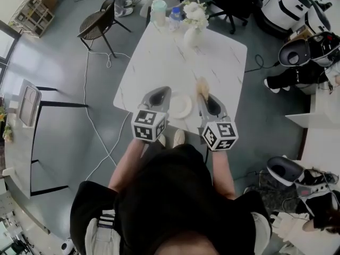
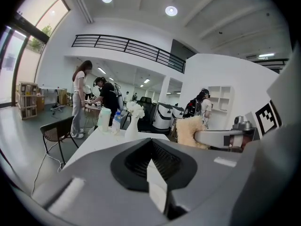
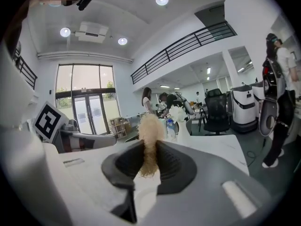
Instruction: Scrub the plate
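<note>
Down below, white desk [image 1: 159, 57], left gripper [image 1: 161, 92] clenched shut and empty, right gripper [image 1: 205, 96] beside it, round white plate [image 1: 182, 106] between them near the desk's front edge, fluffy tan scrubber [image 1: 202, 86] squeezed tight in the right gripper.

The worktop [image 1: 159, 62] is a white, marble-patterned rectangle with faint grey veins, standing on a grey floor [image 1: 64, 78] and set at a slant in the head view. Three things are grouped along its far edge. A pale lidded tumbler [image 1: 158, 12] is furthest left, and a clear water bottle [image 1: 175, 17] with a blue cap is just right of it. A white vase [image 1: 191, 36] of white flowers is right of the bottle and a little nearer. A small pale plate [image 1: 180, 106] shows over the near edge. Whether it rests on the surface cannot be told. The middle of the worktop is bare.
</note>
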The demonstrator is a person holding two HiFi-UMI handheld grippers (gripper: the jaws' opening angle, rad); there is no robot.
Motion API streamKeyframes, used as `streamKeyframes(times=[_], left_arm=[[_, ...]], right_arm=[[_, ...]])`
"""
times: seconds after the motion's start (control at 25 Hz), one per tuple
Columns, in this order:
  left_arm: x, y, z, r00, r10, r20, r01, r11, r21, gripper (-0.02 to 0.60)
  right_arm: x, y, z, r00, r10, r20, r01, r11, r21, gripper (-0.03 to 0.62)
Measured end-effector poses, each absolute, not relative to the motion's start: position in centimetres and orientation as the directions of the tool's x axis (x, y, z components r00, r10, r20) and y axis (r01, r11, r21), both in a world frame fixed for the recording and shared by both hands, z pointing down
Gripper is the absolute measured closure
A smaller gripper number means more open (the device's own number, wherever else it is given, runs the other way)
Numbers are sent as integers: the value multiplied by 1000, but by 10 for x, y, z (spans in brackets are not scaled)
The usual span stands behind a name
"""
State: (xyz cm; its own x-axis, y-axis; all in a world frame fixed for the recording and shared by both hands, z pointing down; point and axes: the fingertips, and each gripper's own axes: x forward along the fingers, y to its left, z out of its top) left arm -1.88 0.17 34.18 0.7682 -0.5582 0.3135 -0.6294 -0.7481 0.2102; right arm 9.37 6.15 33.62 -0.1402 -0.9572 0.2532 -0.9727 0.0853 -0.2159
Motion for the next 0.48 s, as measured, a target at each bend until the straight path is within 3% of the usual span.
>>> streamKeyframes(times=[0.48], left_arm=[[-53, 7, 321, 769, -587, 254, -634, -750, 186, 575]], right_arm=[[92, 85, 306, -104, -980, 171, -987, 81, -138, 525]])
